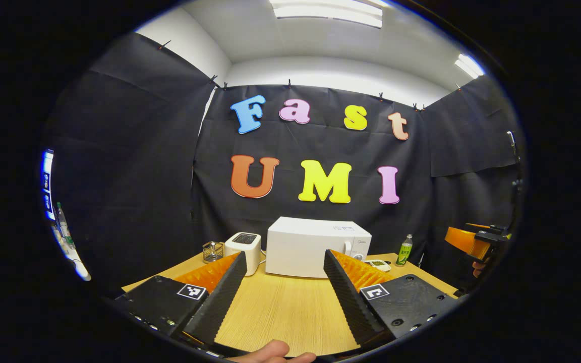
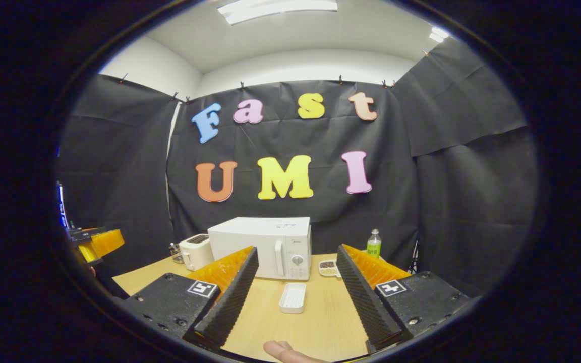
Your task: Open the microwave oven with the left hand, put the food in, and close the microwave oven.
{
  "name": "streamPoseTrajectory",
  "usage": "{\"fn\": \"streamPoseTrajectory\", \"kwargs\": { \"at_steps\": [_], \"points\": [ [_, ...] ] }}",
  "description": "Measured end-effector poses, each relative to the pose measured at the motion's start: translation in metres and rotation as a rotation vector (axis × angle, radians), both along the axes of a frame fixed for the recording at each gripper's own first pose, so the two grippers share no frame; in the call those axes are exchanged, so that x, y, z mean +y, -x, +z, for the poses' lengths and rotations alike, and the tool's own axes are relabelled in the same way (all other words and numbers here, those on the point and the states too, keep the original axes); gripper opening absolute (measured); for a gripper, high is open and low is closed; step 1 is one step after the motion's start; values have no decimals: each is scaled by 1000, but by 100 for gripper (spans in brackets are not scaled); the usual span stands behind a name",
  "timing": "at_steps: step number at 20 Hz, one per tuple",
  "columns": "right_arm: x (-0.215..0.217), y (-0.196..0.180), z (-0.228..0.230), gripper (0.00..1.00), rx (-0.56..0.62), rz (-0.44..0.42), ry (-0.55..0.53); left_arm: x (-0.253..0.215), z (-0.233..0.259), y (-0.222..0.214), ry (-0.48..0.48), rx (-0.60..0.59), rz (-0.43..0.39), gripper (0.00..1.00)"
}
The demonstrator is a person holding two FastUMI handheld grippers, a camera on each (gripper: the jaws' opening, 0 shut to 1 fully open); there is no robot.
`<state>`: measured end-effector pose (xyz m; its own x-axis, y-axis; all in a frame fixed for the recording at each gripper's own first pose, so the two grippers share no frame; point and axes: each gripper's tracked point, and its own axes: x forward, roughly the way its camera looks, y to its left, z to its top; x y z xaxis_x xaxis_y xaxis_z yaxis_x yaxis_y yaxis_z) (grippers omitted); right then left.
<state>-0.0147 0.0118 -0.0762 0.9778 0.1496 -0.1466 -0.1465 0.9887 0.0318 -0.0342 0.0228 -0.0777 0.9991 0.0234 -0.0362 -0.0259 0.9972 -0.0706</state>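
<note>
The left gripper [image 1: 285, 297] is spread wide, holding nothing; the closed microwave [image 1: 317, 246] sits ahead on the table [image 1: 280, 307]; the right gripper [image 2: 296, 297] gapes empty too, with the food dish [image 2: 328, 267] ahead beside the microwave.

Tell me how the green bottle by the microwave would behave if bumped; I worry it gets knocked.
The bottle is tall and narrow on a small base, so it would probably tip easily. It looks like thin plastic, likely light. Once down, its round body would probably roll on the smooth table.

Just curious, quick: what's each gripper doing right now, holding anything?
Left gripper: open, holding nothing.
Right gripper: open, holding nothing.
</note>
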Motion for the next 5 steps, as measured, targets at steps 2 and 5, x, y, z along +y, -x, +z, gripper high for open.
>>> {"fn": "streamPoseTrajectory", "kwargs": {
  "at_steps": [2, 5],
  "points": [
    [-1, 0, 1, 92, -13, 0, -1, -1, -2, -1, -1, -3, -10, 84],
    [-4, 1, -1, 91, -17, -4, -3, -3, -3, -4, -3, -13, -6, 84]
  ]
}}
